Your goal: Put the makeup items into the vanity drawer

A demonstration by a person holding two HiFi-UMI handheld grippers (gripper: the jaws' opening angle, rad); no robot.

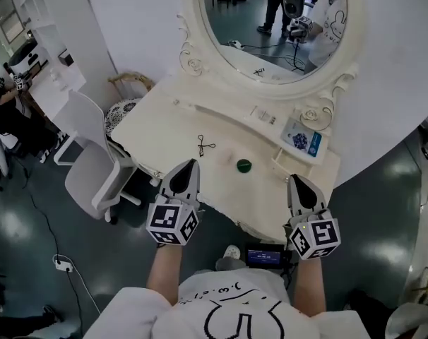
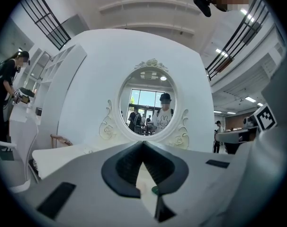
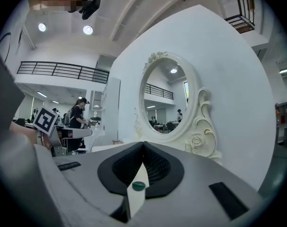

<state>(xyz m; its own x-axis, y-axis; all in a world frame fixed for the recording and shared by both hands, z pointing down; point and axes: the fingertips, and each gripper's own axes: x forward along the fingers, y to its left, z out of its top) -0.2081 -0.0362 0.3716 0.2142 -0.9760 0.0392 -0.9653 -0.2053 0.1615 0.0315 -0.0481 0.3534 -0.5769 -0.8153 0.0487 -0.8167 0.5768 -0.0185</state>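
Note:
The white vanity table [image 1: 164, 119] with its oval mirror [image 1: 270, 20] stands in front of me. On its top lie a metal eyelash curler [image 1: 205, 145], a small round green jar [image 1: 244, 165], a blue-and-white packet [image 1: 302, 140] and a slim tube [image 1: 263, 115]. My left gripper [image 1: 192, 163] hovers shut over the front edge, just below the curler. The right gripper [image 1: 294, 181] is shut too, at the front right edge, right of the jar. Through the jaws' lower gap the green jar [image 2: 155, 190] [image 3: 138, 185] shows in both gripper views. Both grippers [image 2: 143, 143] [image 3: 143, 144] hold nothing. I cannot make out a drawer front.
A white chair [image 1: 94, 164] stands left of the vanity, with a wicker stool [image 1: 123, 111] behind it. A small device with a screen [image 1: 263, 257] lies on the dark floor under the table edge. A cable [image 1: 62, 263] runs across the floor at the left.

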